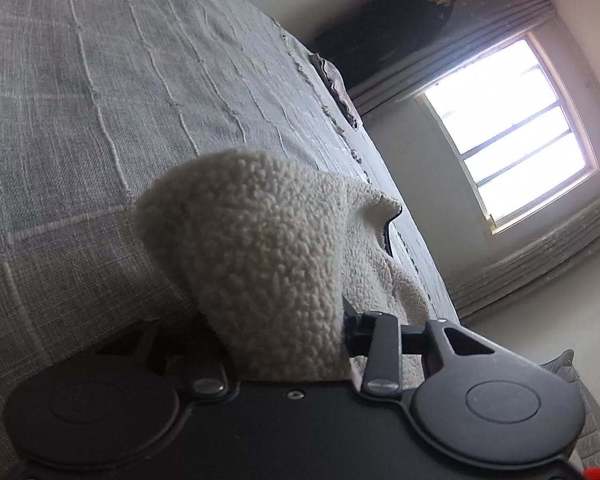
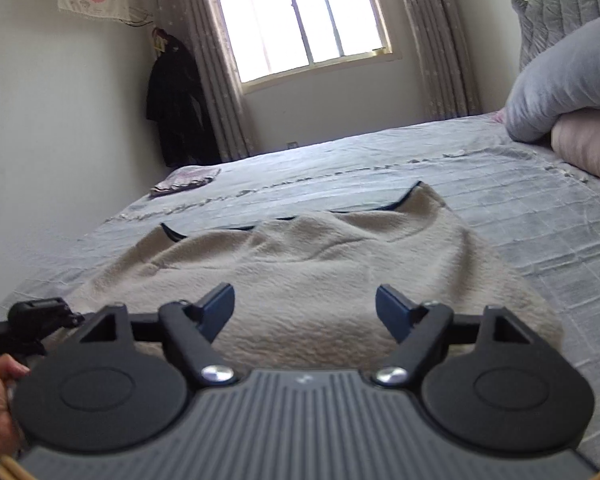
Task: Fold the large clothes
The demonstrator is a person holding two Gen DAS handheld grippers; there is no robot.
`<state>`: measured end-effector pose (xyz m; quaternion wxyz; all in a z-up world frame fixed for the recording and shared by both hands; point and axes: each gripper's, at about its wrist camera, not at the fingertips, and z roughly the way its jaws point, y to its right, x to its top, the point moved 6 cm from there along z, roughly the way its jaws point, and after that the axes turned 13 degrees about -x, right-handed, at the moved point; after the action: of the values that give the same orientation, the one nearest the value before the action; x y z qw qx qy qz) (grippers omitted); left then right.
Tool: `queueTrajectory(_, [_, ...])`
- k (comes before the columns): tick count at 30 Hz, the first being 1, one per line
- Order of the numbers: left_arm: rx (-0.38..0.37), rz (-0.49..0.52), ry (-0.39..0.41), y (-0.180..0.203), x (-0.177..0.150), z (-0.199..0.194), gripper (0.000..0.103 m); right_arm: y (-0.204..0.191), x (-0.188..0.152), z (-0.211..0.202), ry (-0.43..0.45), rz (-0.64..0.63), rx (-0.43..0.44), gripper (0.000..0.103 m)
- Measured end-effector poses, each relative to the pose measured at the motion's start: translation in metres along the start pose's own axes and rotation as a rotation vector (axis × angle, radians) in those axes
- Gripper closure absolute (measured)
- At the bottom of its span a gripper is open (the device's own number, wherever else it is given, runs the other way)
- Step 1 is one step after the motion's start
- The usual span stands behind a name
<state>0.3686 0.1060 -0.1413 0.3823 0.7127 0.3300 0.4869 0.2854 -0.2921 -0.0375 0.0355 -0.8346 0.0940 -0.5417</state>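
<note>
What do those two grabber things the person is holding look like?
The right gripper has black arms with silver screws, two round black discs and dark blue pads at its fingertips, on a grey ribbed body. The left gripper has the same black arms, silver screws and round discs, but its body looks smooth and black, with a bit of red at one corner. No sleeve shows.

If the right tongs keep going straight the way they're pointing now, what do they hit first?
Most likely the cream fleece garment spread on the bed. The right tongs stand open and tip slightly downward over its near edge, so they would probably meet the fleece first, though depth is unclear.
</note>
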Motion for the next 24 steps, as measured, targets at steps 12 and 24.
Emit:
queueTrajectory(12, [-0.124,0.176,0.050,0.055,0.009,-0.014,0.071,-0.082,-0.057,0.072,-0.178,-0.112,0.037,0.080])
queueTrajectory(24, [-0.447,0.538,-0.084,0.228,-0.067,-0.014,0.071,-0.057,-0.057,0.072,-0.230,0.056,0.139,0.082])
